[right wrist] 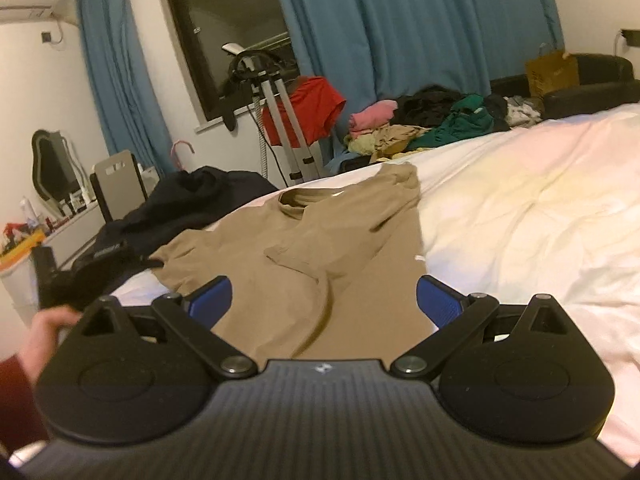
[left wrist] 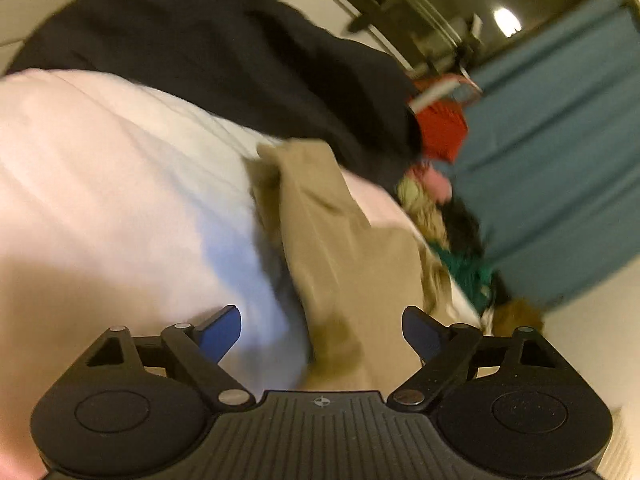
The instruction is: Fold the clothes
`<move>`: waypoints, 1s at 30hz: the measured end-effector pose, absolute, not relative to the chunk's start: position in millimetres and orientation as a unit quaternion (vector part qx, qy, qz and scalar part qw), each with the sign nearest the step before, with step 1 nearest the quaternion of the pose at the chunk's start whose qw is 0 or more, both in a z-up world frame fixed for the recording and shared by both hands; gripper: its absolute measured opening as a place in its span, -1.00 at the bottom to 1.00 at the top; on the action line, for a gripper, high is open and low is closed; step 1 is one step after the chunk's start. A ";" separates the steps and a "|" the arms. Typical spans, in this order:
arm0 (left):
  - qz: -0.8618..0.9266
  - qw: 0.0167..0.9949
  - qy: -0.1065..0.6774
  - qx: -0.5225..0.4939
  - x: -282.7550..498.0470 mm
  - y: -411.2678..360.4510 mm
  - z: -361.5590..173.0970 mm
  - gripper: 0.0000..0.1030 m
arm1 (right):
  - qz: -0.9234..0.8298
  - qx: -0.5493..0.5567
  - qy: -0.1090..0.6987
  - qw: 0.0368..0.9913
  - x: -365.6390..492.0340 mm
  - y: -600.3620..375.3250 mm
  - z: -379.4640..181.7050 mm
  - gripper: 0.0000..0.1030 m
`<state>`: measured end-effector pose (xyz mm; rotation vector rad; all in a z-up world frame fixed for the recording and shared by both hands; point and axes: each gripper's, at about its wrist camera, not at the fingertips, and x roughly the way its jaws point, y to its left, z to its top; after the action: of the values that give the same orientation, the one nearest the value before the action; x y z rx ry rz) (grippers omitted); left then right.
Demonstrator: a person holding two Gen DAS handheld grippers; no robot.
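A tan T-shirt (right wrist: pixel 320 240) lies spread on the white bed (right wrist: pixel 520 208), collar toward the far side, one sleeve folded across its chest. My right gripper (right wrist: pixel 323 304) hovers open just above the shirt's lower part, with nothing between its blue pads (right wrist: pixel 434 300). In the blurred, tilted left wrist view the same tan shirt (left wrist: pixel 340 248) runs away from my left gripper (left wrist: pixel 320 334), which is open and empty above the shirt's near edge. A hand (right wrist: pixel 44 332) shows at the left edge of the right wrist view.
A dark garment (right wrist: pixel 180 204) lies heaped on the bed's left edge, also seen as a black mass (left wrist: pixel 224 48). A pile of mixed clothes (right wrist: pixel 424 120) sits at the far end. A red shirt (right wrist: pixel 308 112) hangs by a stand before blue curtains (right wrist: pixel 400 20).
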<state>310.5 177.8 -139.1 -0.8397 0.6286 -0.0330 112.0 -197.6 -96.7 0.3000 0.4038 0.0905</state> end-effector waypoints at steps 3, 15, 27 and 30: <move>-0.001 0.878 0.278 -0.390 341.9 187.5 -143.1 0.63 | 0.049 0.152 0.210 0.965 125.4 -196.4 -107.0 0.95; 0.044 0.949 0.232 -0.210 426.0 170.4 -108.0 -0.96 | 0.025 0.186 0.229 0.955 157.7 -222.7 -124.7 0.95; -0.068 0.984 0.164 0.029 369.4 18.9 -8.0 -0.98 | 0.017 0.195 0.215 0.957 136.3 -233.5 -107.8 0.95; -0.104 0.978 0.172 0.060 367.5 -48.2 -1.4 -0.98 | 0.008 0.202 0.210 0.957 129.8 -240.0 -105.7 0.95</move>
<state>367.5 -48.2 -1.4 0.1206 0.3457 -0.2105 129.8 -240.0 -105.7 0.4091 0.4272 0.0172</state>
